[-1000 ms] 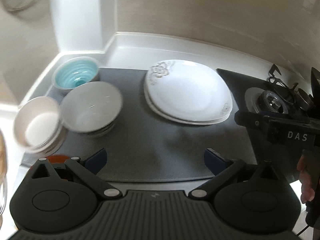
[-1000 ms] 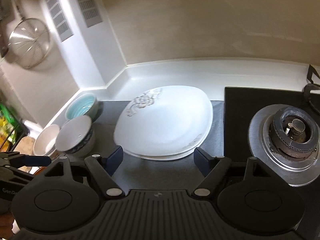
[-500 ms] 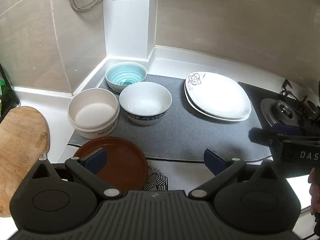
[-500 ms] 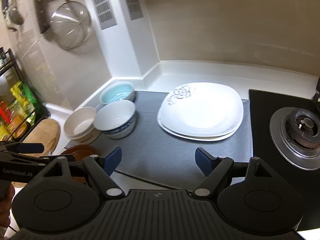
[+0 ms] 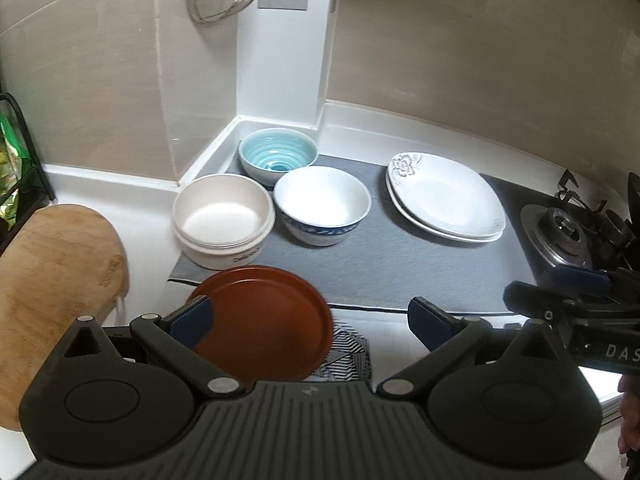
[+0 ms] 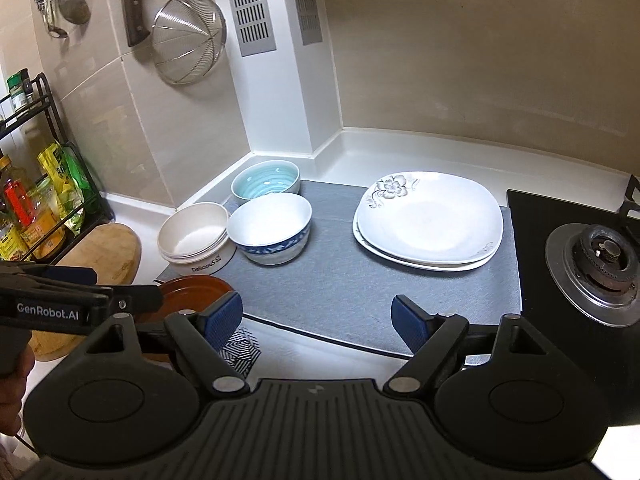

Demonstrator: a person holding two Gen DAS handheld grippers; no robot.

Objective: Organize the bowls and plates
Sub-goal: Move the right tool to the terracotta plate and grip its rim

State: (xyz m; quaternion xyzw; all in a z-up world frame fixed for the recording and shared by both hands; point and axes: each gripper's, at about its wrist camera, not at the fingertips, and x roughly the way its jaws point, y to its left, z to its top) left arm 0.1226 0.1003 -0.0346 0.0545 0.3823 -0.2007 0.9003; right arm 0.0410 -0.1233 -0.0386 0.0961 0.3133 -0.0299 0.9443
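White table [image 6: 404,152] carries a grey mat [image 6: 344,280]: two white plates [image 6: 430,220] stacked, three bowls [image 6: 270,226] grouped unnested, a brown plate [image 5: 264,320] apart off the mat. Both grippers' fingers [image 6: 222,316] hang spread, empty; sorting looks unfinished.

Burner [image 6: 603,253], strainer [image 6: 188,44] (hanging) — cutting board [image 5: 48,276]

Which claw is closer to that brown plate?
Left. The left claw hangs open right over the brown plate, one finger above its rim. The right claw, also open, sits off to the side over the grey mat.
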